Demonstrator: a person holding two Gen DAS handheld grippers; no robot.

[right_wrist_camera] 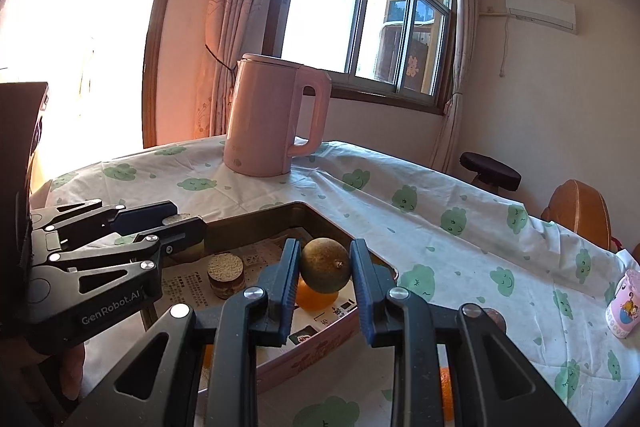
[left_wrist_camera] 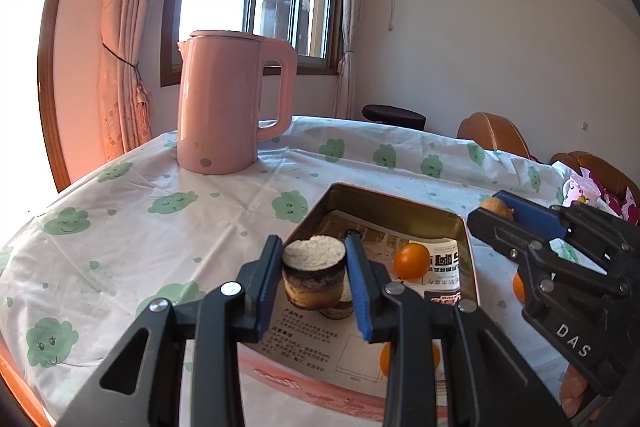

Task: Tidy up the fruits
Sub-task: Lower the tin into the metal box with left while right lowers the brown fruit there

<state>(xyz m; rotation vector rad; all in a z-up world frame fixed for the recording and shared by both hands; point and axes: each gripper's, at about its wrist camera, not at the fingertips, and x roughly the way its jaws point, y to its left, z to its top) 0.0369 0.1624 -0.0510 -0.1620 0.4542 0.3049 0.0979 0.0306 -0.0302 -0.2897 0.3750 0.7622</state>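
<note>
Brown round fruit (right_wrist_camera: 326, 270) is clamped between your right gripper (right_wrist_camera: 325, 281) fingers, hanging just above the tin box (right_wrist_camera: 256, 223), over the orange (right_wrist_camera: 314, 297) at 6 o'clock. Your left gripper (left_wrist_camera: 314, 277) fingers are closed on a layered cake cylinder (left_wrist_camera: 314, 275), also over the box, so lower straight down.

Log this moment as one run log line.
left gripper: shut on cake piece over tin | right gripper: shut on brown round fruit | orange: in tin
</note>
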